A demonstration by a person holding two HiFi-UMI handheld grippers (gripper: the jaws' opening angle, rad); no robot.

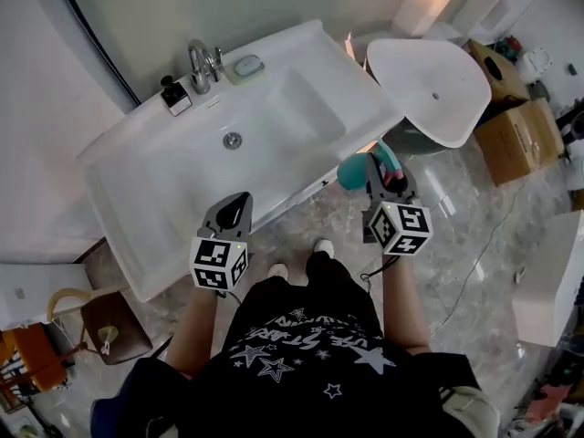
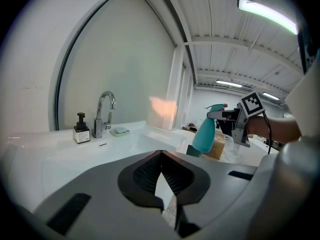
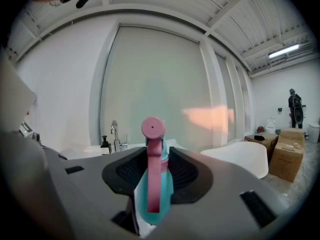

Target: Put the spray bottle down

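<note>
A teal spray bottle (image 1: 352, 172) with a pink spray head hangs in the air off the right front corner of the white sink counter (image 1: 164, 190). My right gripper (image 1: 376, 168) is shut on it. In the right gripper view the bottle (image 3: 159, 186) sits upright between the jaws, its pink nozzle pointing at the camera. My left gripper (image 1: 239, 199) hovers over the counter's front edge, shut with nothing in it; its pads meet at the tip (image 2: 160, 154). The left gripper view shows the bottle (image 2: 204, 134) to the right, held by the right gripper (image 2: 226, 116).
At the back of the counter stand a chrome faucet (image 1: 201, 62), a dark soap dispenser (image 1: 175, 94) and a soap dish (image 1: 246, 65). A white freestanding basin (image 1: 429, 80) and cardboard boxes (image 1: 520, 135) lie to the right. A brown stool (image 1: 114, 327) stands at lower left.
</note>
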